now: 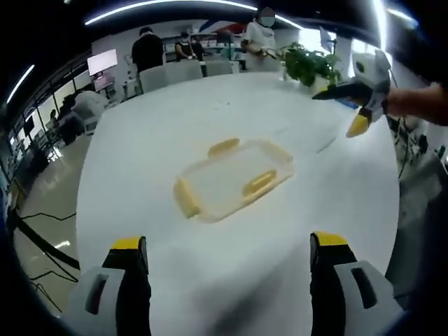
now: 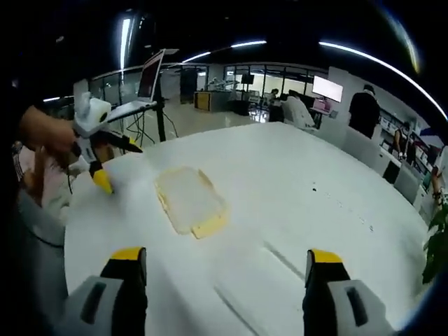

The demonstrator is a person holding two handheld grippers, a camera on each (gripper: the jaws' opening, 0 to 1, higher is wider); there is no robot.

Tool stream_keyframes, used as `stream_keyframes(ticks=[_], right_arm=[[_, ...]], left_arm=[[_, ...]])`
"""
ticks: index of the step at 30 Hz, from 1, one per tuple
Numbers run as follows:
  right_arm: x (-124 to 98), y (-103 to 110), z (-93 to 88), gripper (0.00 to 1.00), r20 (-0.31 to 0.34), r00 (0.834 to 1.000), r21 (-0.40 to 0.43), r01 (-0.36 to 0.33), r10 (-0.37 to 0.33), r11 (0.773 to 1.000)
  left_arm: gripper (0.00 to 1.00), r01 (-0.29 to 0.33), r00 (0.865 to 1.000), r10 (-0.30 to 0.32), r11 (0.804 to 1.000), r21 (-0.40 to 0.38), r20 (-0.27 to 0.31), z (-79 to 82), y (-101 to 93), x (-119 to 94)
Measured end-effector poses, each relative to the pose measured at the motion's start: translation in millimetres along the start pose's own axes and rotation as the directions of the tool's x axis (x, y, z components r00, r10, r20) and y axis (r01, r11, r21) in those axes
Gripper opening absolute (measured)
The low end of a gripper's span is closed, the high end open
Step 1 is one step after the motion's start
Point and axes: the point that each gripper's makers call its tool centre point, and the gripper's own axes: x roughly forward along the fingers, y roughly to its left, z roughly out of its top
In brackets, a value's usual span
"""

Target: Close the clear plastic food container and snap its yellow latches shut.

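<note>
Clear plastic, the container (image 1: pixel 233 178) lay straight ahead of your left gripper (image 1: pixel 229 260), long side across; both grippers' jaws were apart.

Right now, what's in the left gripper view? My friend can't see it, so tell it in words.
A clear plastic box with yellow latches lies flat in the middle of a white table. The left gripper is open near the bottom, its yellow-tipped jaws wide apart and touching nothing. The right gripper hangs above the table at the upper right, near a green plant.
</note>
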Motion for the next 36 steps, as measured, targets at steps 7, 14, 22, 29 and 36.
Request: stream_keyframes(ticks=[7,14,22,29,36], right_arm=[[8.2,-0.3,-3.1,0.94,-0.014,1.0,-0.028,-0.024,0.024,0.999],[15.1,-3.7,-5.0,0.94,-0.032,0.999,-0.057,-0.046,0.044,0.997],[29.3,-5.1,-0.5,0.94,-0.026,0.997,-0.078,-0.08,0.078,0.994],[42.4,-5.4,0.9,0.92,-0.036,0.994,-0.118,-0.111,0.108,0.987],[53.0,-3.1,4.1,0.92,-0.053,0.989,-0.164,-0.146,0.139,0.976]], left_arm=[[0.95,0.021,1.0,-0.021,1.0,0.016,-0.011,0.5,5.3,12.5],[0.95,0.033,0.999,-0.031,0.997,0.064,-0.032,1.1,13.1,23.1],[0.93,0.04,0.999,-0.038,0.995,0.089,-0.03,5.1,20.4,31.2],[0.93,0.066,0.997,-0.058,0.987,0.145,-0.055,2.8,22.7,41.7],[0.94,0.089,0.995,-0.076,0.973,0.215,-0.065,7.5,32.5,50.3]])
